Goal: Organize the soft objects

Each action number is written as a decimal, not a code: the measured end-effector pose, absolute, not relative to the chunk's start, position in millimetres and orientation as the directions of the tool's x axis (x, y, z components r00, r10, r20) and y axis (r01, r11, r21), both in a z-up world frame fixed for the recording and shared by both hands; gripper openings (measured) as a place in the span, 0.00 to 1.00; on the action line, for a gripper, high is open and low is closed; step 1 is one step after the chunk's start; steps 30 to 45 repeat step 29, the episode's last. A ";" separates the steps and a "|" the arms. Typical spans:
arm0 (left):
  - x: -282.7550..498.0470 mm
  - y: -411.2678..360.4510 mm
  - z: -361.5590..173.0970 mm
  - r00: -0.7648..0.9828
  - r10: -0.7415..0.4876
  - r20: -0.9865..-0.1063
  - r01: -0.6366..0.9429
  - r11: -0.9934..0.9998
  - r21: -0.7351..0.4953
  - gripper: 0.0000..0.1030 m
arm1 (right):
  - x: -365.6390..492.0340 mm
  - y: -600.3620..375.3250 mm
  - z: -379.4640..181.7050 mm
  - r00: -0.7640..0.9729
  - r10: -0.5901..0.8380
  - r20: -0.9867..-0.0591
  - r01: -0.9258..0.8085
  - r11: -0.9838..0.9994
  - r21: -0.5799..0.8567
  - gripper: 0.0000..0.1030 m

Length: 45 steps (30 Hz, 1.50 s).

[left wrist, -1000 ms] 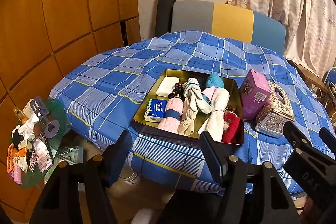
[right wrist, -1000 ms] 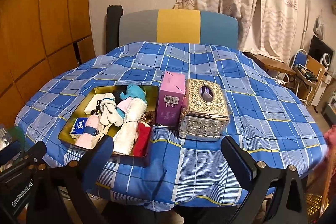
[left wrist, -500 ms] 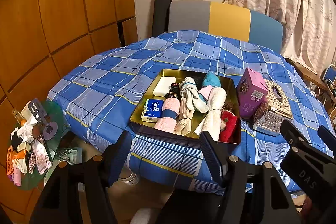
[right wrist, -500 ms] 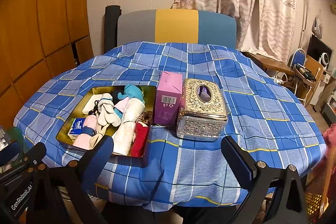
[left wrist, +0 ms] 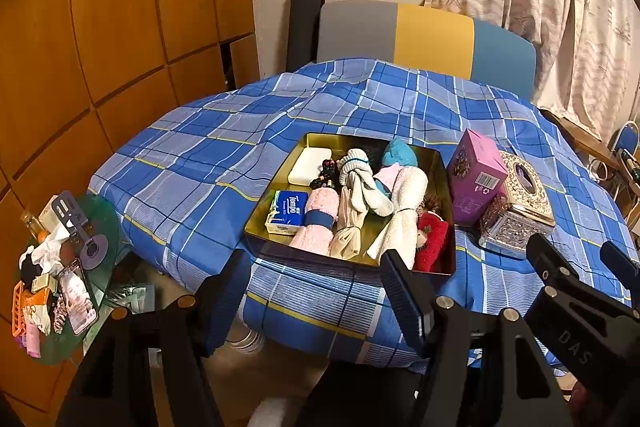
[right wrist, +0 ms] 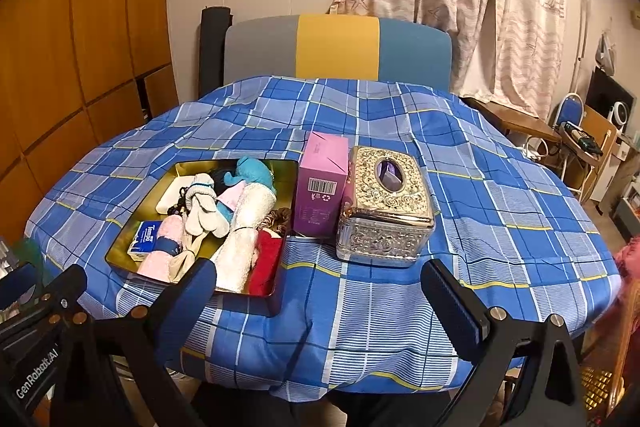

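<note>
A round table draped in a blue plaid cloth [right wrist: 500, 195] carries everything, the cloth falling in soft folds over the near edge. On its left part sits a shallow gold metal tray [left wrist: 316, 143], and the soft objects lie gathered inside it: a rolled white terry towel [left wrist: 400, 215], a rolled pink towel [left wrist: 318, 223] cinched by a blue band, knotted cream socks [left wrist: 362, 187], a red plush piece [left wrist: 434, 239] and a teal plush toy [left wrist: 400, 155]. A Tempo tissue pack [left wrist: 286, 213] and a white soap bar [left wrist: 310, 165] share the tray's left side. Just right of the tray stands a stiff pink carton [right wrist: 322, 187], touching an embossed silver tissue box [right wrist: 386, 207]. The left gripper [left wrist: 316, 291] and right gripper [right wrist: 320, 303] hover short of the table edge, jaws spread wide, holding nothing, likely kept back for an overview
</note>
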<state>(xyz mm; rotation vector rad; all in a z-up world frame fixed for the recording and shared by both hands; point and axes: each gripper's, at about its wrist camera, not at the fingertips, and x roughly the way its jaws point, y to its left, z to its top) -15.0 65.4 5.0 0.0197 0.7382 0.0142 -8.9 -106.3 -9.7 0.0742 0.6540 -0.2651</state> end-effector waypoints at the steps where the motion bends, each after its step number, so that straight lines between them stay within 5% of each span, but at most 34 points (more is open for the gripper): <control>1: -14.6 65.6 5.2 0.740 0.020 -0.672 -0.006 1.000 0.023 0.66 | -8.9 -106.9 -9.6 0.761 -0.219 -0.611 0.267 0.964 -0.012 1.00; 45: -11.2 55.4 1.6 0.751 0.035 -0.660 0.002 0.998 0.056 0.64 | -4.3 -113.8 -13.7 0.757 -0.213 -0.618 0.275 0.961 0.005 1.00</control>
